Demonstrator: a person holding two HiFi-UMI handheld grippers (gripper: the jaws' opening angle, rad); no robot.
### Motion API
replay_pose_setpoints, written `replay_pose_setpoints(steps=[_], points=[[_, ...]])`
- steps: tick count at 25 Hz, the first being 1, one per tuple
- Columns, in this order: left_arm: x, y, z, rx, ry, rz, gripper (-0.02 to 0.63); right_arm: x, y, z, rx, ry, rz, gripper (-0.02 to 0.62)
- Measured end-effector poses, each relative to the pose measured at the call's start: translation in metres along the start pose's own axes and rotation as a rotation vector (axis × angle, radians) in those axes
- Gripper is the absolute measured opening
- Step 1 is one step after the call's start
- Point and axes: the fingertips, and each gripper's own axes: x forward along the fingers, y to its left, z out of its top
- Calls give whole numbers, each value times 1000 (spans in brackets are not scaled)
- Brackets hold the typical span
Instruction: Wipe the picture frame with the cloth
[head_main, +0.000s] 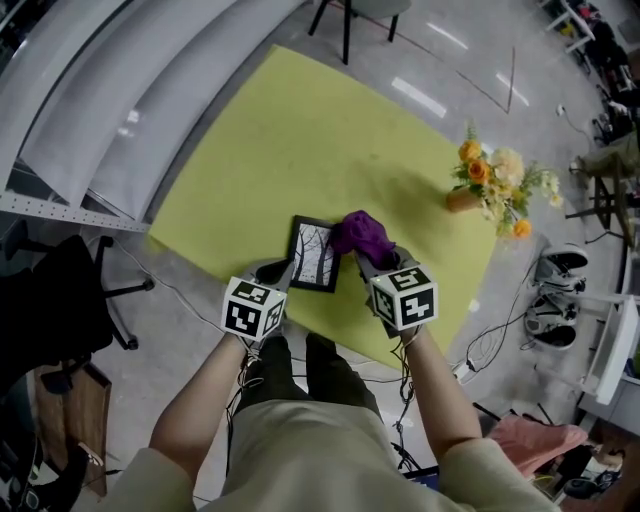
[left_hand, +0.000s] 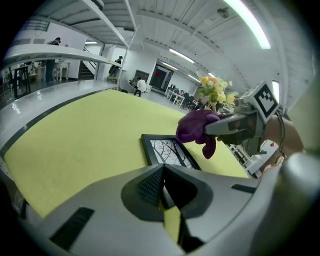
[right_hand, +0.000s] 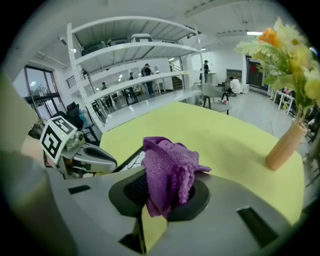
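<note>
A black picture frame (head_main: 313, 254) with a tree print lies flat near the front edge of the yellow-green table (head_main: 300, 140). My right gripper (head_main: 368, 255) is shut on a bunched purple cloth (head_main: 360, 232), held just above the frame's right edge. The cloth (right_hand: 170, 167) fills that gripper's jaws and hides their tips. My left gripper (head_main: 283, 272) sits at the frame's near left corner, its jaws closed together with the frame (left_hand: 167, 150) just beyond the tips. The left gripper view also shows the cloth (left_hand: 197, 127) hanging from the right gripper (left_hand: 235, 127).
A tan vase of orange and white flowers (head_main: 495, 185) stands on the table's right side, also in the right gripper view (right_hand: 285, 145). A black office chair (head_main: 70, 300) is on the floor at the left. Shoes (head_main: 555, 270) and cables lie at the right.
</note>
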Motion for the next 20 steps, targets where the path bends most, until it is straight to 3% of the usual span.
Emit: replay_pose_setpoints(steps=[5,9,14,20], points=[[-12,-6,-10,16,13,-19,8,-5,55,19,-47,-54,153,67],[-11,-5,-25,22,45,-16,8,18,95,13,-110,-8,242,67],[-10,-4,-30,30,52,-18,8,53,107,-19,-130,109,228,67],[-8,-3,-29,17,45,-31,9,56,86,-41,-122,175,175,67]])
